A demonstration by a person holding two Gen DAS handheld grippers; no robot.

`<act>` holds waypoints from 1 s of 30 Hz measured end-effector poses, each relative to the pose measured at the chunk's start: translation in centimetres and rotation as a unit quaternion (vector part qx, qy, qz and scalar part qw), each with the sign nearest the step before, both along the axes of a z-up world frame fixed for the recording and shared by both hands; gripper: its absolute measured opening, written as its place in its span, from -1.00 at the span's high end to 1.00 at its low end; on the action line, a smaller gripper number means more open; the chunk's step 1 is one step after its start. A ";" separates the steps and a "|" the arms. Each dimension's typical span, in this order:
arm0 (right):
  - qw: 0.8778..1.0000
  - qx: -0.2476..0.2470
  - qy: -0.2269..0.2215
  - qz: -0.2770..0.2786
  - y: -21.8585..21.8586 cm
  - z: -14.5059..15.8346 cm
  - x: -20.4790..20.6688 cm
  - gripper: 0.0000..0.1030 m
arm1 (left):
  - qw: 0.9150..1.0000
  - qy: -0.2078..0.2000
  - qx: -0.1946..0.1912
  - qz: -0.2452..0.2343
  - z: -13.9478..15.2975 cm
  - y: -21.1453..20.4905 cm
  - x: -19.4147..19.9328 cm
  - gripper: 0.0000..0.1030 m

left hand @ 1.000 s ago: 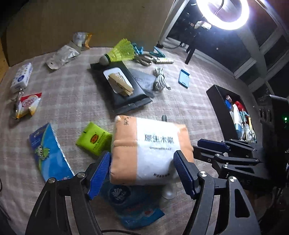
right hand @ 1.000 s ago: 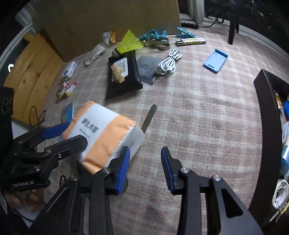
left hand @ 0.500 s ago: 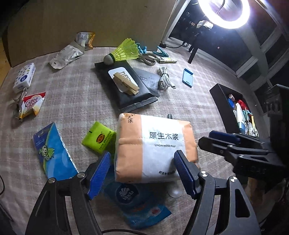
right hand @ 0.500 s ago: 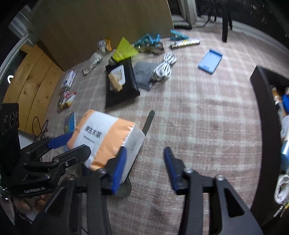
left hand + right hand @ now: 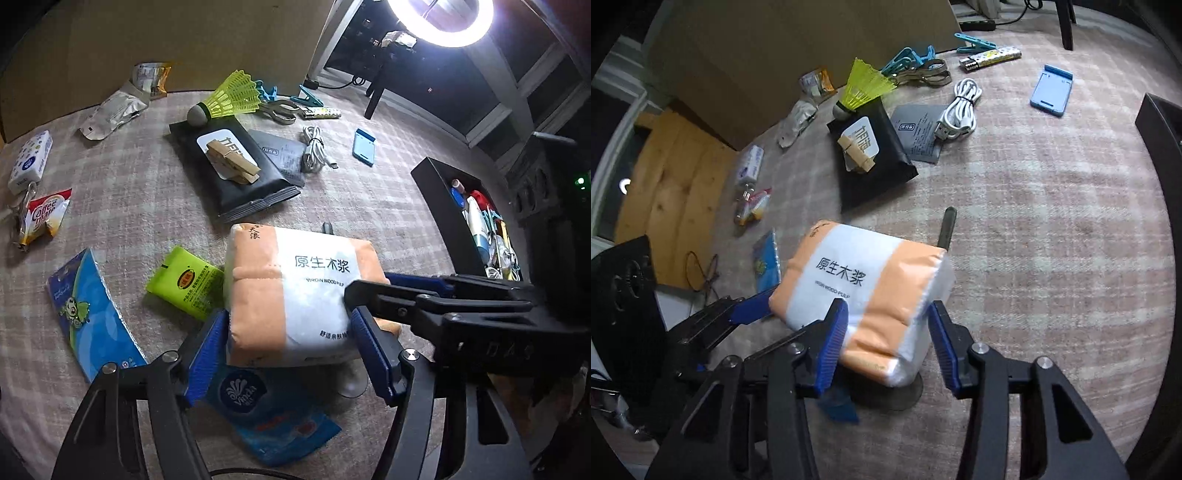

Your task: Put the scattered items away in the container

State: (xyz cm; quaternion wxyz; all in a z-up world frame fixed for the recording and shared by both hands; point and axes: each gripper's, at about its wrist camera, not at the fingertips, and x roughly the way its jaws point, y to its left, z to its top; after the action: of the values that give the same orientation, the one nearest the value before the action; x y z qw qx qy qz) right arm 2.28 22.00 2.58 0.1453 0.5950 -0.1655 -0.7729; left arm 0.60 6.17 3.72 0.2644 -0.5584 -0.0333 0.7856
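An orange-and-white tissue pack (image 5: 295, 291) hangs above the table, and my left gripper (image 5: 290, 350) is shut on its sides with both blue pads, its jaws still closing slightly. My right gripper (image 5: 886, 343) comes in from the right in the left wrist view. Its jaws are closing on the near end of the tissue pack (image 5: 860, 280), with a pad against each side. The black container (image 5: 436, 199) stands at the right, filled with several small items; only its wall (image 5: 1160, 122) shows in the right wrist view.
On the checked cloth lie a black wipes pack (image 5: 236, 173) with wooden pegs, a yellow shuttlecock (image 5: 229, 99), a white cable (image 5: 314, 147), a blue phone stand (image 5: 364, 146), a green packet (image 5: 184, 282) and blue packets (image 5: 92, 314). A ring light (image 5: 439, 22) glares at the top right.
My right gripper has shifted left and opened wider, so the pack's end now sits between its jaws instead of beside them. The left gripper holds the pack where it was.
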 end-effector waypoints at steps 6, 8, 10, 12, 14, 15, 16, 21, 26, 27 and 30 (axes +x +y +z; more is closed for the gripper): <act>1.000 0.024 0.008 -0.016 -0.9 0.7 0.2 0.14 | 1.000 -0.004 0.016 0.007 0.5 -0.4 0.1 -0.19; 0.999 0.033 0.013 -0.019 -1.0 1.3 0.6 0.14 | 1.000 0.001 0.018 0.003 1.0 -0.2 0.4 -0.19; 0.999 0.035 0.019 -0.023 -0.7 2.0 1.1 0.14 | 1.000 0.009 0.017 -0.003 1.8 0.4 0.8 -0.19; 0.999 0.033 0.026 -0.028 -0.2 2.6 1.6 0.14 | 1.000 0.017 0.015 -0.008 2.6 1.1 1.1 -0.19; 0.998 0.026 0.034 -0.040 0.8 3.3 2.2 0.14 | 0.999 0.027 0.012 -0.014 3.5 2.1 1.6 -0.19; 0.998 0.023 0.039 -0.045 1.4 3.8 2.5 0.14 | 0.999 0.031 0.012 -0.015 3.9 2.5 1.8 -0.19; 0.998 0.021 0.044 -0.047 2.0 4.3 2.7 0.14 | 0.999 0.036 0.011 -0.016 4.4 3.2 2.0 -0.19; 0.996 0.017 0.065 -0.057 5.2 6.5 3.5 0.14 | 0.998 0.059 0.012 -0.028 6.6 7.4 2.7 -0.19; 0.994 0.022 0.085 -0.069 11.0 8.4 4.2 0.14 | 0.997 0.071 0.021 -0.038 7.8 13.5 3.4 -0.19; 0.993 0.024 0.085 -0.074 12.3 8.7 4.2 0.14 | 0.996 0.073 0.025 -0.041 8.0 15.0 3.4 -0.19; 0.992 0.035 0.094 -0.082 16.9 9.6 4.3 0.14 | 0.995 0.072 0.038 -0.049 8.4 19.5 3.6 -0.19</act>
State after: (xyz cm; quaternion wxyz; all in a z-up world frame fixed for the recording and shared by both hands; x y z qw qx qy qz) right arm 6.61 38.89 12.16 0.0753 0.5092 -0.1721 -0.8399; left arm 4.17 25.69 12.08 0.3252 -0.4911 -0.0162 0.8079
